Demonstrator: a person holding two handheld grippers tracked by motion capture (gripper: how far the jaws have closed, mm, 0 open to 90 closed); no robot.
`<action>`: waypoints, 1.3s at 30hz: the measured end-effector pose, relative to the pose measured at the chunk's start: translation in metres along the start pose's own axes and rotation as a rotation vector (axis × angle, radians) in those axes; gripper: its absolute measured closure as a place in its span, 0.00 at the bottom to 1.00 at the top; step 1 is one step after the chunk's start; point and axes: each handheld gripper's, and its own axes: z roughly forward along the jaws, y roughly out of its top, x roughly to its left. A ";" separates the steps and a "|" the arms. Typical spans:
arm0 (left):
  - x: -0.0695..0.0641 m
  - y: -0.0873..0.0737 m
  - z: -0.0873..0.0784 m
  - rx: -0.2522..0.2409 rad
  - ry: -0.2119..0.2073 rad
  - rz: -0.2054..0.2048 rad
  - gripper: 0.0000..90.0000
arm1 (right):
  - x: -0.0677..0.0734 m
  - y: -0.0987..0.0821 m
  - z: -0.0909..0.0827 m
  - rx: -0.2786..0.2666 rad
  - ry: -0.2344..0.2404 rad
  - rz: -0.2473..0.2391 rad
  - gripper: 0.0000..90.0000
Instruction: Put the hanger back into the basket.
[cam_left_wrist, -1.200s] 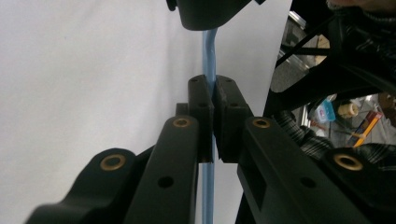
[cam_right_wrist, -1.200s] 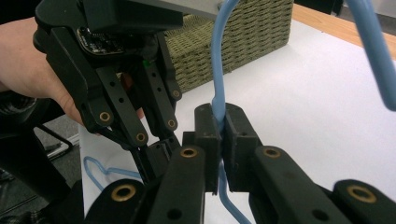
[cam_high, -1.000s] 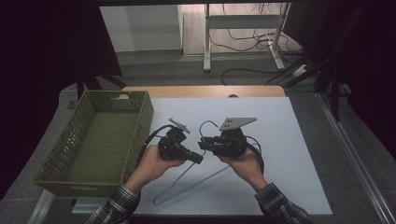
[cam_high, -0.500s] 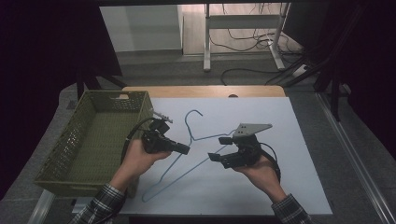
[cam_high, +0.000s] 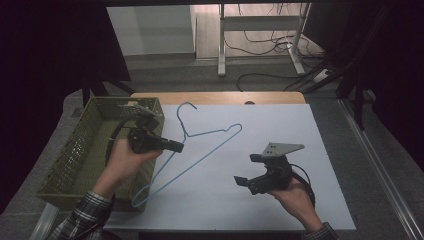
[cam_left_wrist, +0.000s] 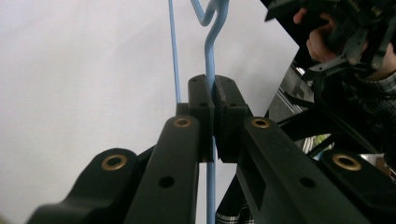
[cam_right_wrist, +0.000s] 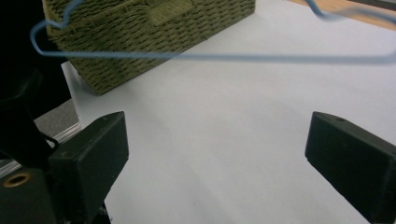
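Observation:
A light blue wire hanger (cam_high: 210, 134) hangs tilted above the white table sheet, its hook (cam_high: 187, 107) pointing to the back. My left gripper (cam_high: 176, 146) is shut on the wire near the hanger's neck, beside the basket. In the left gripper view the black pads (cam_left_wrist: 201, 100) pinch the blue wire (cam_left_wrist: 209, 56). My right gripper (cam_high: 247, 169) sits at the front right, away from the hanger. Its jaws have just been opening and stand wide with nothing between them. From the right gripper (cam_right_wrist: 219, 140) the hanger (cam_right_wrist: 224, 57) is a blurred blue line ahead.
A green woven basket (cam_high: 80, 150) stands at the table's left edge, also seen as the basket (cam_right_wrist: 154, 28) ahead of the right gripper. The white sheet (cam_high: 300, 130) covers the table. A desk frame and cables (cam_high: 260, 40) lie on the floor beyond.
The right gripper let go of the hanger, opened wide and drew back to the right. The left gripper carried the hanger up and leftward, toward the basket.

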 end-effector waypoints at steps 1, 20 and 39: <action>0.000 0.000 0.000 0.000 0.000 0.000 0.97 | -0.001 -0.002 -0.002 -0.004 -0.003 0.005 0.06; 0.016 -0.003 -0.089 -0.065 0.146 -0.016 0.97 | -0.011 -0.030 -0.027 -0.011 -0.032 0.074 0.05; 0.063 -0.038 -0.148 -0.144 0.283 -0.055 0.97 | -0.022 -0.059 -0.042 -0.009 -0.085 0.134 0.04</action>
